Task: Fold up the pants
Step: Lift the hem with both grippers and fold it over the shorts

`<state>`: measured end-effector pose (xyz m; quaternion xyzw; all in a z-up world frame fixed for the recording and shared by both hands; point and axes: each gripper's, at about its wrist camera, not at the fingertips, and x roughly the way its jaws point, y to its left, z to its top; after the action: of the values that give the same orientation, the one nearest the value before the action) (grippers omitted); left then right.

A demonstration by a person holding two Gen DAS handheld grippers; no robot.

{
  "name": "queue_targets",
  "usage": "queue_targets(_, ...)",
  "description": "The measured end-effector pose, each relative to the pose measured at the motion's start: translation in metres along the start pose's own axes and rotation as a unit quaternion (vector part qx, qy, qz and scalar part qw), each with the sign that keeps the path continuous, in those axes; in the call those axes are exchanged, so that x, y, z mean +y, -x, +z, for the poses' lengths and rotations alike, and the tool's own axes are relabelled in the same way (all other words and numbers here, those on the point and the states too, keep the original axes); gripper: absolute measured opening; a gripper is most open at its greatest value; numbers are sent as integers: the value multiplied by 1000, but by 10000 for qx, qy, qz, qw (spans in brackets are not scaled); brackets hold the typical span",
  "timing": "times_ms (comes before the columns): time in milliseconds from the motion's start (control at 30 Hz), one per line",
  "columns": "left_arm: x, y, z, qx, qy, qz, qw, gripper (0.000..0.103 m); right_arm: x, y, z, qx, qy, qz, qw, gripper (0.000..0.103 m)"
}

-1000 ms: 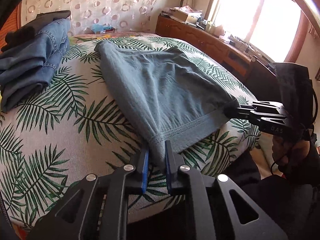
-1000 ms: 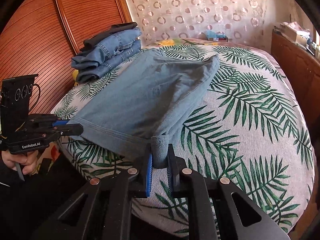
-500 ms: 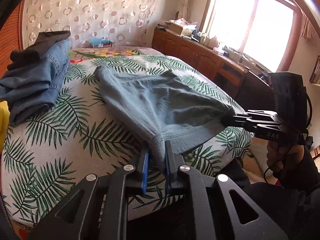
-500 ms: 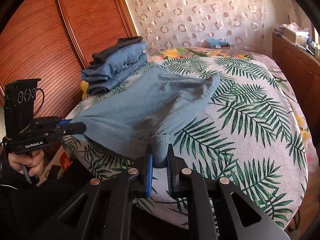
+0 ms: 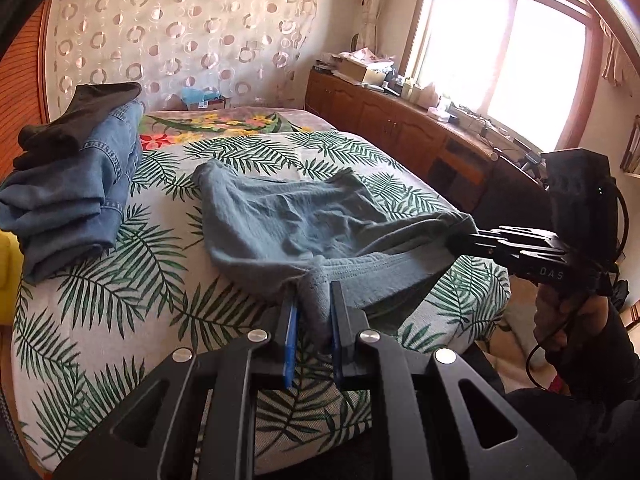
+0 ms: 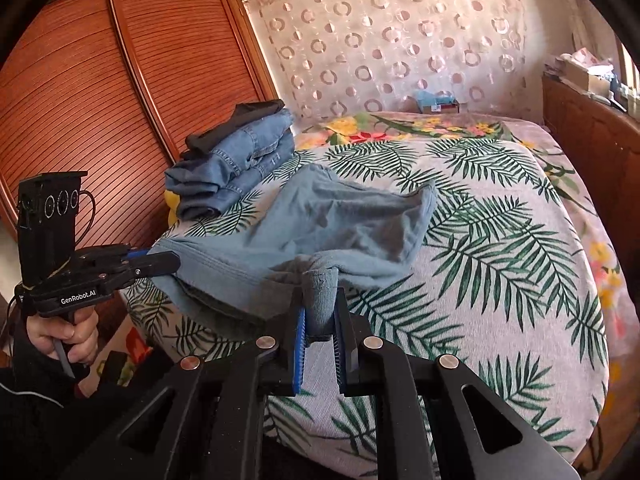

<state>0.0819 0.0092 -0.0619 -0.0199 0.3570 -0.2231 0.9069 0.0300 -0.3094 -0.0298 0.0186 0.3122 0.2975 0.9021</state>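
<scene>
Both grippers have lifted the near hem off the bed (image 5: pixel 120 320). The left gripper (image 5: pixel 314 320) and right gripper (image 6: pixel 320 316) each clamp a hem corner of the grey-blue pants (image 5: pixel 296 216), which stretch away, probably waistband farthest. Folded jeans (image 5: pixel 76 192) lie clear, leftward.

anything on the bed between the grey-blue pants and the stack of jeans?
Nothing. In the left wrist view only bare leaf-print bedspread separates the pants from the folded jeans; the right wrist view agrees.

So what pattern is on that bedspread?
Green palm fronds on a pale grey bedspread, clearest in the right wrist view.
</scene>
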Motion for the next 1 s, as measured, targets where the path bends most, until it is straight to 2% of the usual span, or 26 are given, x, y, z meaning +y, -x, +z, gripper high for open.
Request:
queue_targets(533,24,-46,70,-33,-262,323,9991,15,-19,-47,50,-196,128,-313,9992,12)
queue_targets(767,40,-87,73,428,-255,524,9974,15,-30,-85,54,31,30,-457,9989,12)
queue_targets(1000,43,-95,81,416,-203,627,9970,15,-30,-99,65,43,24,-503,9987,12)
